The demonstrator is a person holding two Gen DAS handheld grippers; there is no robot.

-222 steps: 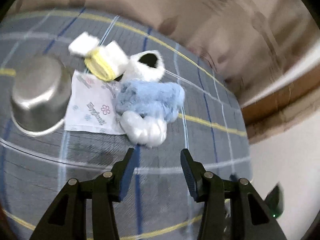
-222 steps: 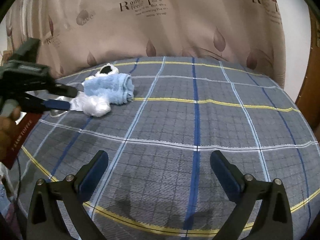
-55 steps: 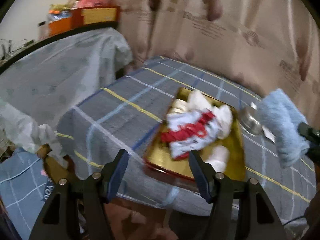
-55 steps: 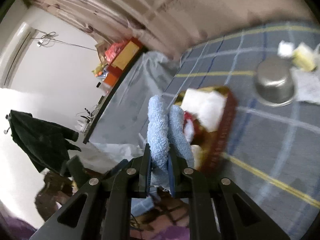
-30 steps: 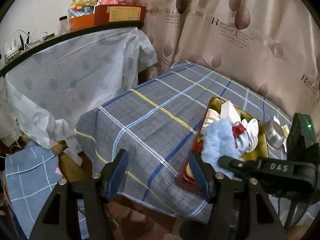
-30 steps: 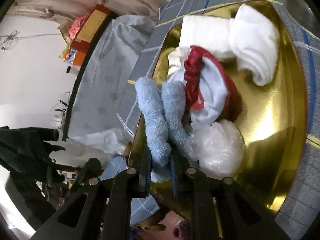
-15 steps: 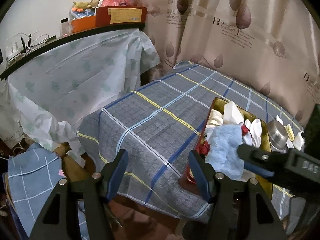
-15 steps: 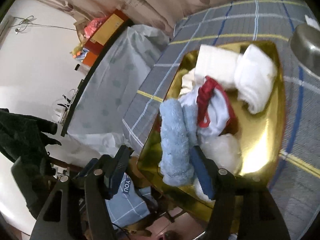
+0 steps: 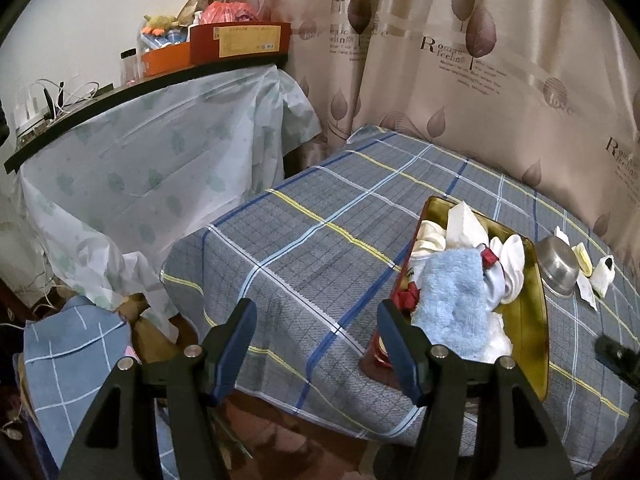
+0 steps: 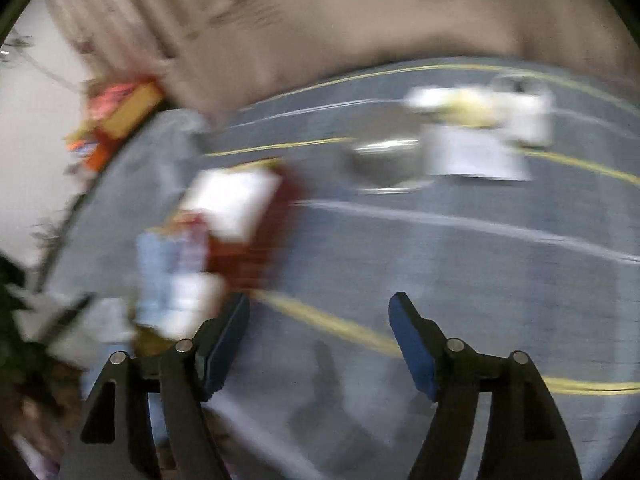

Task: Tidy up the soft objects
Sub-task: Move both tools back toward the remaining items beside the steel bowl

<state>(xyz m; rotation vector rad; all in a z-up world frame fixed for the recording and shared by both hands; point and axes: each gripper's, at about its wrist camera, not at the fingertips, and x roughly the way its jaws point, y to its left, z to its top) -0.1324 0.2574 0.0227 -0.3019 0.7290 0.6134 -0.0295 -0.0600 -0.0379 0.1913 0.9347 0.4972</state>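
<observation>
Left gripper (image 9: 316, 320) hangs over the near corner of the plaid-covered table (image 9: 304, 248), jaws spread, nothing between the pads. Right gripper (image 10: 320, 320) has its jaws opening, only bare cloth between them, nothing held; the right wrist view is heavily motion-blurred.

Blue towel (image 9: 454, 300) lies in the gold tray (image 9: 536, 304), draped over the near end of the pile and free of both grippers. Under and beside it: white cloths (image 9: 512, 256), a red-trimmed piece (image 9: 406, 294), and a white plastic-looking bundle (image 9: 498, 338) at the tray's near end. The tray sits at the table's near edge.

Right of the tray, just beside it: a steel bowl (image 9: 558, 266) tipped on its side. Past that, on the cloth: a yellow-white item (image 9: 582, 256), a white fluffy item with a black spot (image 9: 604, 274), and a flat printed sheet (image 9: 585, 292). Those three are still outside the tray.

In the right wrist view the tray (image 10: 256, 240) and its pile smear to the left of the fingers, with bowl (image 10: 380, 164) and loose white items (image 10: 480, 136) further up; details can't be made out.

Background: leaf-print curtain (image 9: 460, 80), a shelf draped in a pale sheet (image 9: 160, 168).
</observation>
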